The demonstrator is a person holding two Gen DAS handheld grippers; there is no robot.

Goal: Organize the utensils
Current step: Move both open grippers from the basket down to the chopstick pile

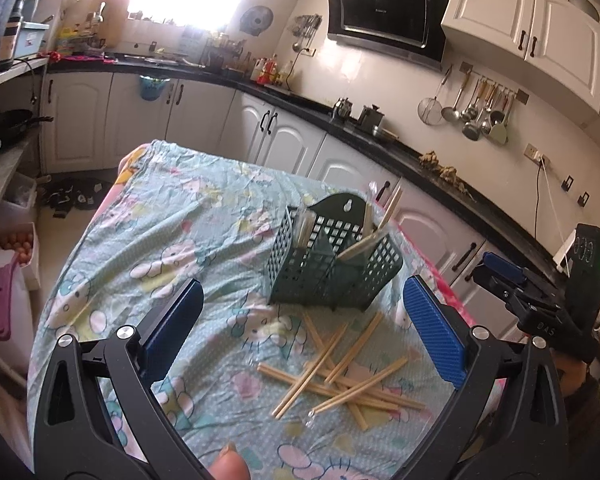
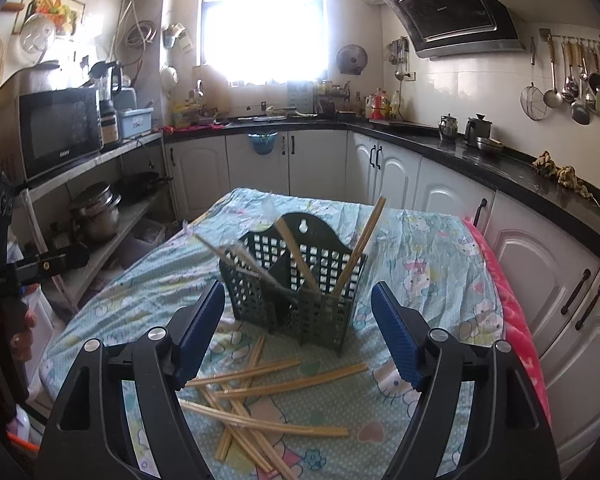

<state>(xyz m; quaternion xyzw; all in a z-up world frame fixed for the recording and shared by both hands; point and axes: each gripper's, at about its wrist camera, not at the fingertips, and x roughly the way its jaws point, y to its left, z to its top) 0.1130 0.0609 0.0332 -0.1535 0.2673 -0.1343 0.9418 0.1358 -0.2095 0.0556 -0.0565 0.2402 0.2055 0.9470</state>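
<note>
Between the blue pads of the left gripper [image 1: 304, 312] there is only air; its jaws are spread wide and hold nothing. The right gripper [image 2: 298, 328] is the same: jaws wide apart, nothing pinched. Both hang above the table, near each other, and each can be seen at the edge of the other's view.

Just under and in front of the jaws lies a messy pile of loose wooden chopsticks [image 2: 260, 400], crossed over one another on the cartoon-cat tablecloth [image 2: 428, 248]. In the left view the same pile [image 1: 340, 376] sits between the gripper and the holder. A small clear thing lies at the near edge of the pile, too blurry to name.

A little farther out stands the dark green utensil holder [image 2: 296, 280], a plastic basket with square holes and walls that split it into parts. A few chopsticks [image 2: 364, 236] already stand in it, leaning out at different angles. Something pale and clear also pokes up at the back, but it cannot be told what it is.

So the job looks partly done: some sticks are in, but many more are left on the cloth, likely more than half.

For writing, the microwave [image 2: 60, 136] on the left shelf has a small white word on its door, and the black range hood [image 1: 384, 12] has a small word too; both are too tiny to read. The right gripper's body shows "DAS" in the left view.
</note>
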